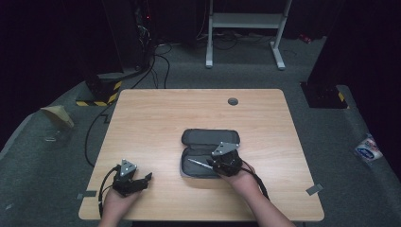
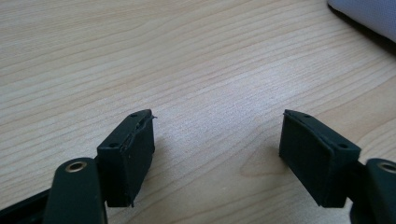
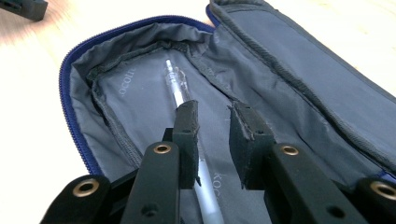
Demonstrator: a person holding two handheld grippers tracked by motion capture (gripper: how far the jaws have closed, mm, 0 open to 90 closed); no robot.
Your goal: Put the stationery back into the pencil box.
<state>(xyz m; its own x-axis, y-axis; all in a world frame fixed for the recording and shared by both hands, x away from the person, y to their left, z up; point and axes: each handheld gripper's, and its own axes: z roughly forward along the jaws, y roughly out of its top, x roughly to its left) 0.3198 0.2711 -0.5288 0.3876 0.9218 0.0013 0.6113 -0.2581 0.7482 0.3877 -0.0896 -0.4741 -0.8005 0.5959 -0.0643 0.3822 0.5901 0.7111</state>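
Note:
A grey pencil case [image 1: 208, 142] with a blue zip lies unzipped and spread flat on the wooden table [image 1: 156, 113]. A clear pen [image 1: 198, 163] rests on the lining of the case's near half. My right gripper [image 1: 211, 163] hovers low over that half. In the right gripper view its jaws [image 3: 212, 109] stand a little apart; the pen [image 3: 179, 88] runs along the left jaw's inner edge and nothing is pinched. My left gripper [image 1: 148, 178] sits near the table's front left, jaws wide [image 2: 217, 121] over bare wood. A corner of the case [image 2: 369, 16] shows far off.
A grey round grommet [image 1: 233, 101] is set in the table's far side. On the floor lie black cables [image 1: 94, 127] at left, a white desk frame [image 1: 246, 21] behind, and a plastic packet [image 1: 369, 149] at right. Bare wood surrounds the case.

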